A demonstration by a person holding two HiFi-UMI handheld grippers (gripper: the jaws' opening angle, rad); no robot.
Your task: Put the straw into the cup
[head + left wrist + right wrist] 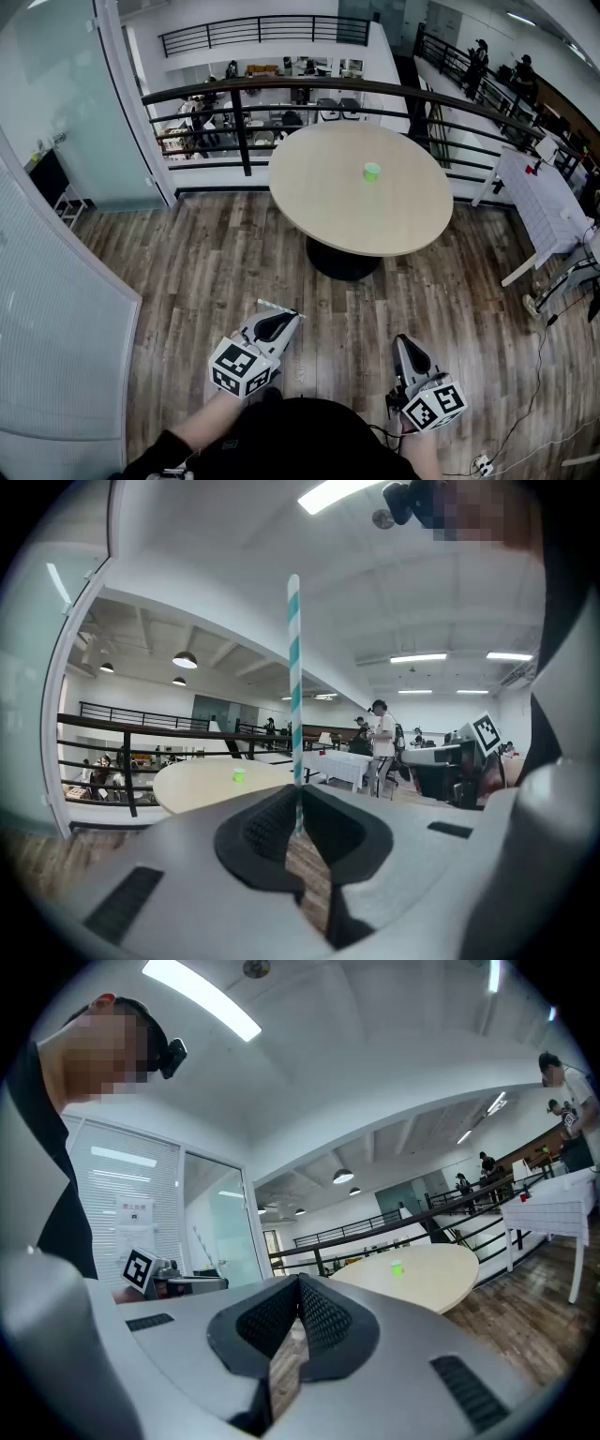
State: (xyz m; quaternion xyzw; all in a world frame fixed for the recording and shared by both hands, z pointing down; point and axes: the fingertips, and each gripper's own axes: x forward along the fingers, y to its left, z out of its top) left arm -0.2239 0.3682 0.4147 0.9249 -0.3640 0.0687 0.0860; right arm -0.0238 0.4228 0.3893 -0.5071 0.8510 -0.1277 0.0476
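Left gripper [298, 808] pinches stripy straw [294, 667], straw stands up. Right gripper [298, 1290] closed, nothing in it. Green cup [372, 172] far off on round table [319, 206]. Walk close first, hold straw steady, aim for cup mouth.

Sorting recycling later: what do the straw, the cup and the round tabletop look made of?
Straw: likely paper, matte, with teal and white spiral stripes. Cup: bright green, too small to tell, perhaps plastic. Tabletop: pale, smooth, even beige, probably laminate or wood.
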